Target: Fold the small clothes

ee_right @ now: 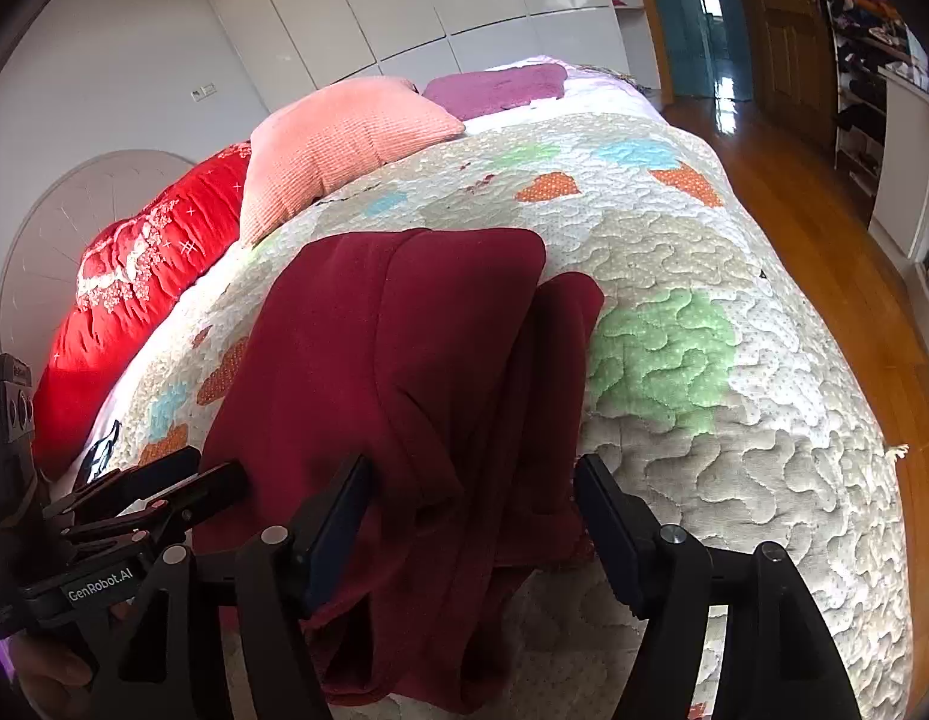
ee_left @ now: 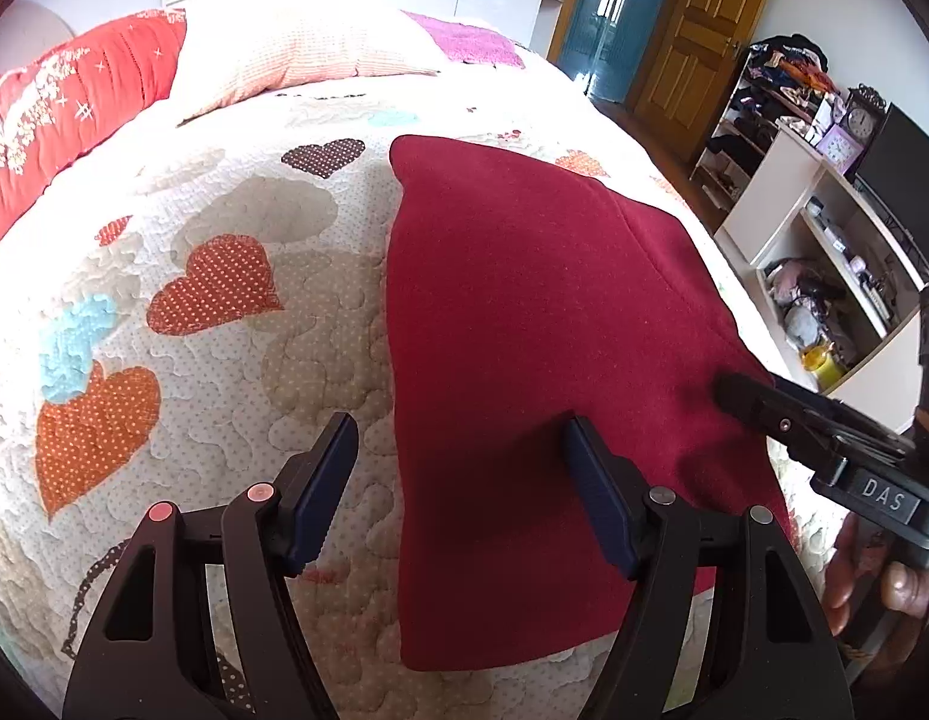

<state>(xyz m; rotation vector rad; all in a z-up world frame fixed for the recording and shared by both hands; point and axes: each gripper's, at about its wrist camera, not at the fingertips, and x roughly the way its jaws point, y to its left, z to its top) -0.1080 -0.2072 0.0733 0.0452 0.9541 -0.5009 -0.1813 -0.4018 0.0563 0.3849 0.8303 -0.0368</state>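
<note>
I've got both claws spread wide and empty, hovering low over the folded dark-red fleece garment (ee_left: 524, 360) on the heart-patterned quilted bedspread (ee_left: 224, 312). My left gripper (ee_left: 458, 480) straddles its left edge, while my right gripper (ee_right: 473, 516) straddles its near folds.

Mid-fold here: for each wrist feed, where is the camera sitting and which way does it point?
Left wrist: sits behind the open left hand-held gripper, facing up the bed over the maroon garment; the right hand-held gripper and some fingers show at right.
Right wrist: sits behind the open right hand-held gripper, over the garment's bunched near edge; the left hand-held gripper shows at lower left.
Shared: garment, heart quilt, peach pillow, red bolster, wooden door.
</note>
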